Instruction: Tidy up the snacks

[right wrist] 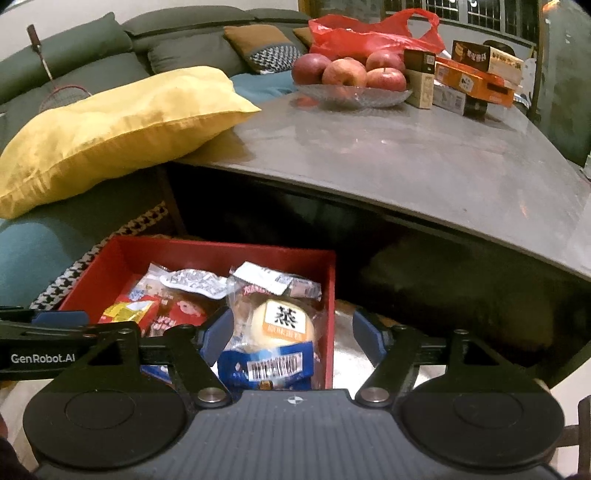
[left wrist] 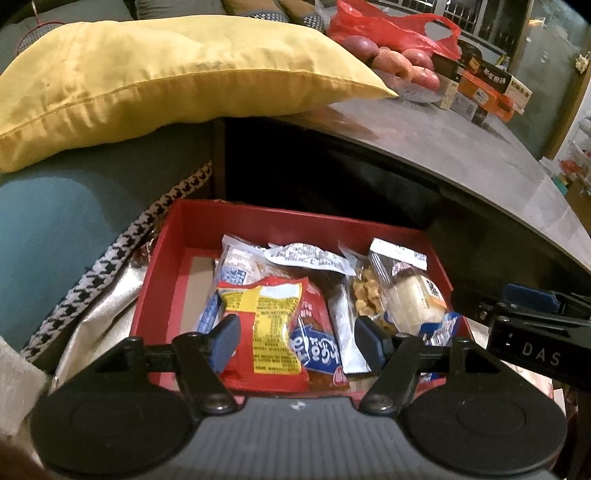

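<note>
A red box point(left wrist: 295, 218) point(right wrist: 221, 247) sits low in front of a table and holds several wrapped snacks. My left gripper point(left wrist: 297, 343) hovers open over its near side. A red-and-yellow packet point(left wrist: 273, 325) and a blue-and-white packet point(left wrist: 317, 350) lie between its pads. My right gripper point(right wrist: 290, 339) is open at the box's right end, straddling the right wall. A clear packet with a pale steamed cake point(right wrist: 284, 321) point(left wrist: 413, 299) lies in the box between its pads, near the left one. Each gripper's side shows at the edge of the other's view.
A grey table point(right wrist: 406, 158) overhangs the box and carries a glass bowl of apples point(right wrist: 351, 74), a red plastic bag point(right wrist: 369, 33) and stacked cartons point(right wrist: 476, 74). A yellow cushion point(left wrist: 166, 77) rests on the teal sofa point(left wrist: 55, 236) at left. Silver foil point(left wrist: 99, 321) lies under the box.
</note>
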Demonstrator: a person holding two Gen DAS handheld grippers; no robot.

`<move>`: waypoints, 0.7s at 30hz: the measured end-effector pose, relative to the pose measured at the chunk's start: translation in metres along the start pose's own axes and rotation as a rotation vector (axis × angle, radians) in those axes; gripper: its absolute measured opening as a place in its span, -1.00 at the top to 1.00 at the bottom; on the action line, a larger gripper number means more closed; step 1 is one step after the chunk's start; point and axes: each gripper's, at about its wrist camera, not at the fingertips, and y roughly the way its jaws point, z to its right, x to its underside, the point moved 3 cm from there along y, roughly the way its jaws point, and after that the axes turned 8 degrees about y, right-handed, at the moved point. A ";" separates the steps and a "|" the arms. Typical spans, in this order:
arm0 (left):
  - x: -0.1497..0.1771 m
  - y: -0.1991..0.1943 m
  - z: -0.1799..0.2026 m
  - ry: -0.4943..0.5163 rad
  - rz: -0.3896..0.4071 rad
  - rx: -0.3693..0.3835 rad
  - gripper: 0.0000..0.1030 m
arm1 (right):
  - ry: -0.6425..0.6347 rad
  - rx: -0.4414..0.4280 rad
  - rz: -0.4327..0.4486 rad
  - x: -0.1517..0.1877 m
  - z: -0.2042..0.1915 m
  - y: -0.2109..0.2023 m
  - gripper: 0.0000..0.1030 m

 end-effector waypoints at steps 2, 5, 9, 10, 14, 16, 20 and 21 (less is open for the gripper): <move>0.002 -0.001 0.001 0.001 -0.007 -0.001 -0.21 | -0.004 0.003 -0.003 0.002 0.001 -0.001 -0.51; 0.006 -0.003 0.001 -0.008 -0.010 -0.001 -0.29 | 0.002 -0.005 -0.014 0.006 0.001 -0.002 -0.52; 0.011 -0.008 0.001 -0.010 -0.006 -0.004 -0.30 | -0.004 -0.012 -0.028 0.014 -0.001 -0.006 -0.53; 0.013 -0.010 0.001 -0.011 -0.005 -0.004 -0.30 | -0.005 -0.013 -0.035 0.016 -0.002 -0.006 -0.53; 0.023 -0.015 0.001 -0.012 -0.014 -0.009 -0.30 | -0.004 -0.017 -0.053 0.025 -0.002 -0.011 -0.56; 0.029 -0.018 0.002 -0.002 -0.019 -0.021 -0.30 | 0.004 -0.017 -0.064 0.030 -0.001 -0.015 -0.56; 0.042 -0.023 0.006 0.002 -0.033 -0.027 -0.32 | 0.023 -0.027 -0.077 0.040 0.002 -0.026 -0.56; 0.045 -0.024 0.007 0.002 -0.039 -0.028 -0.34 | 0.028 -0.029 -0.079 0.043 0.002 -0.030 -0.56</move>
